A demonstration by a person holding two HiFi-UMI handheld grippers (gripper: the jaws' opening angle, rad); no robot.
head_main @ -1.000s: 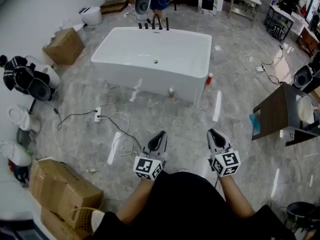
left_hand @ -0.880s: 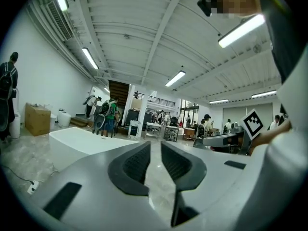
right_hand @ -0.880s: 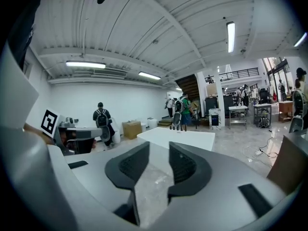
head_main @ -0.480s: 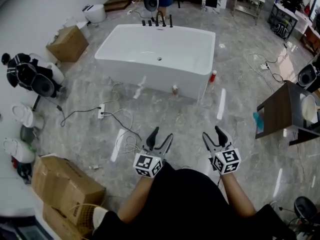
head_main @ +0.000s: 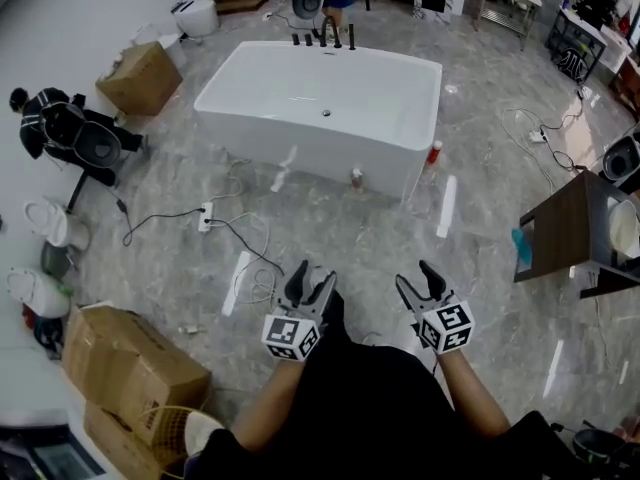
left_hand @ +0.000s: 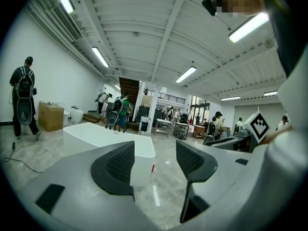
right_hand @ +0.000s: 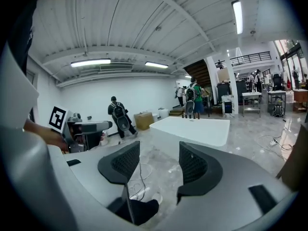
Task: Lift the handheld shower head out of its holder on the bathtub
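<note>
Left gripper (head_main: 313, 273) and right gripper (head_main: 415, 275), ribbed pads (left_hand: 120, 163) apart, face glossy rectangular bathtub (head_main: 310, 143).

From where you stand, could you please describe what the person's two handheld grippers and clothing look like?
Both the left gripper and right gripper have light grey bodies, two curved jaws with black ribbed pads, and a white cube bearing black square markers. The person wears a black top.
</note>
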